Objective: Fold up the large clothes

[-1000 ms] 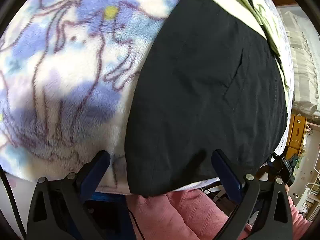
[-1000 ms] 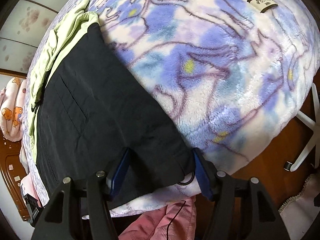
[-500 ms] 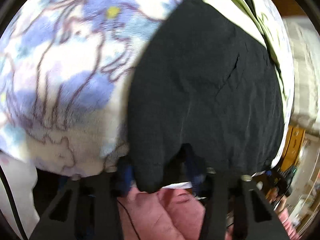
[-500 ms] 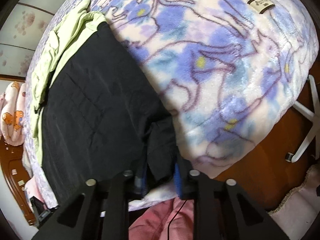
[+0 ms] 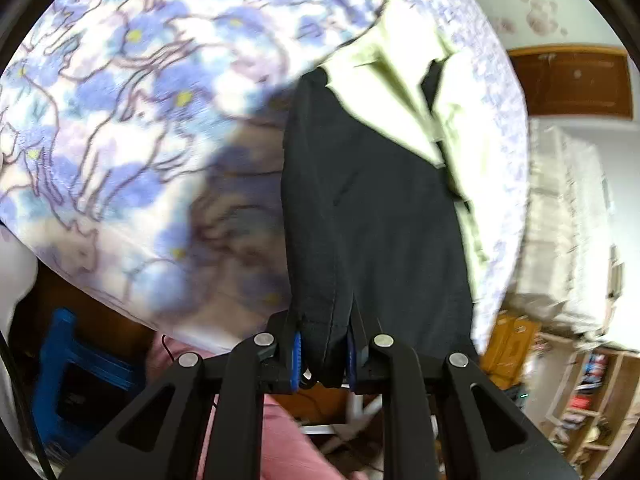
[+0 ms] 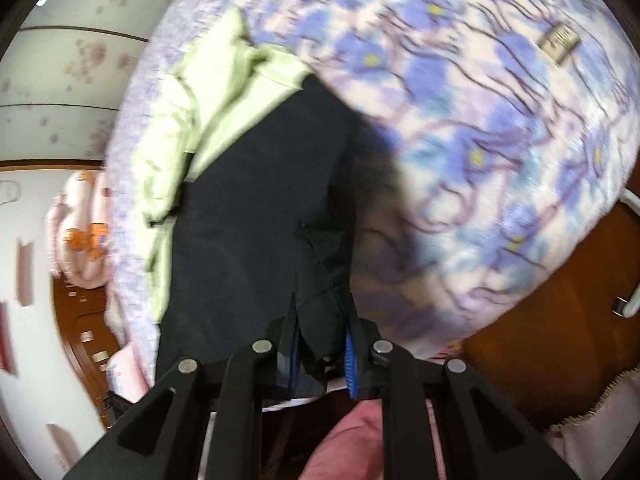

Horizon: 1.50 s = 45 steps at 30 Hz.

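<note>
The bed, under a fleece blanket printed with blue flowers, carries the garment: black from its near hem, pale green at the far end. The garment lies lengthwise, its long axis running straight away from both grippers toward the green collar, which rests well up the bed. Its near hem is off the blanket and hangs taut from the two grippers, while the far half lies flat.

Each gripper has one near corner. The left gripper has its jaws closing, nearly together, blue pads pressing a bunched fold of black cloth at the hem's left corner. The right gripper has its jaws closing likewise, narrow, with the hem's right corner pinched between its pads. Neither hand is nearer the far end; both sit level at the near edge, side by side across the garment's width.

So the fold, as I judge it, has to travel along that long axis: both corners carried forward together over the black body toward the green end. Uneven travel would skew the crease.
</note>
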### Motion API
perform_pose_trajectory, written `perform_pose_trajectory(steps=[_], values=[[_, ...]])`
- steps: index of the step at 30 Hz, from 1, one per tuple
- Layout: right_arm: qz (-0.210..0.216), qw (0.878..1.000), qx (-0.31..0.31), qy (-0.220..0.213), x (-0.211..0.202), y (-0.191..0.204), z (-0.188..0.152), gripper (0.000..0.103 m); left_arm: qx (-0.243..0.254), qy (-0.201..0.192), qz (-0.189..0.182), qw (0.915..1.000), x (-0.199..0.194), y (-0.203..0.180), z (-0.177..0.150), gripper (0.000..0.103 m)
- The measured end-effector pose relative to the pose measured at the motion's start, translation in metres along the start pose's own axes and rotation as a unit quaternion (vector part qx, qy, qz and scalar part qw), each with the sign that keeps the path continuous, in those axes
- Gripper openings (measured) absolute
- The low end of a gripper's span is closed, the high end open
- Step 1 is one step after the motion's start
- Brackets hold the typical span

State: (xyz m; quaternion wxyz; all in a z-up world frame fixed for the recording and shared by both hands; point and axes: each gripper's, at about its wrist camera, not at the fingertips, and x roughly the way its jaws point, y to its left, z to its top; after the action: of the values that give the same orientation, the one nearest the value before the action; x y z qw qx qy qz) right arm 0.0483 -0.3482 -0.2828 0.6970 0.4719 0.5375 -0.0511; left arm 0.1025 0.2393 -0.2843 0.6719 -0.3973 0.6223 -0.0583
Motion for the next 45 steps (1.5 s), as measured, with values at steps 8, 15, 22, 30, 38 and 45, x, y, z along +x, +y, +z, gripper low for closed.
perform_pose_trajectory(steps=[8,15,22,30,38,45], values=[[0.103,0.994,-0.040,-0.020,-0.034,0.058,0.031,0.015,0.019,-0.061,-0.046,0.9969,-0.047,-0.085,0.016,0.013],[0.136,0.987,-0.074,-0.044,-0.064,0.097,0.077,0.014,0.056,-0.086,-0.032,0.9942,-0.078,-0.156,0.062,0.012],[0.143,0.984,-0.080,-0.075,-0.079,0.130,0.134,0.013,0.074,-0.118,-0.038,0.9895,-0.095,-0.209,0.137,0.011],[0.136,0.982,-0.070,-0.113,-0.070,0.175,0.203,0.012,0.053,-0.118,-0.053,0.9902,-0.078,-0.236,0.233,0.011],[0.129,0.979,-0.076,-0.138,-0.003,0.198,0.279,0.012,0.057,-0.122,-0.030,0.9904,-0.006,-0.237,0.318,0.011],[0.098,0.986,-0.068,-0.117,0.083,0.196,0.339,0.012,0.027,-0.106,0.015,0.9938,0.083,-0.221,0.384,0.011]])
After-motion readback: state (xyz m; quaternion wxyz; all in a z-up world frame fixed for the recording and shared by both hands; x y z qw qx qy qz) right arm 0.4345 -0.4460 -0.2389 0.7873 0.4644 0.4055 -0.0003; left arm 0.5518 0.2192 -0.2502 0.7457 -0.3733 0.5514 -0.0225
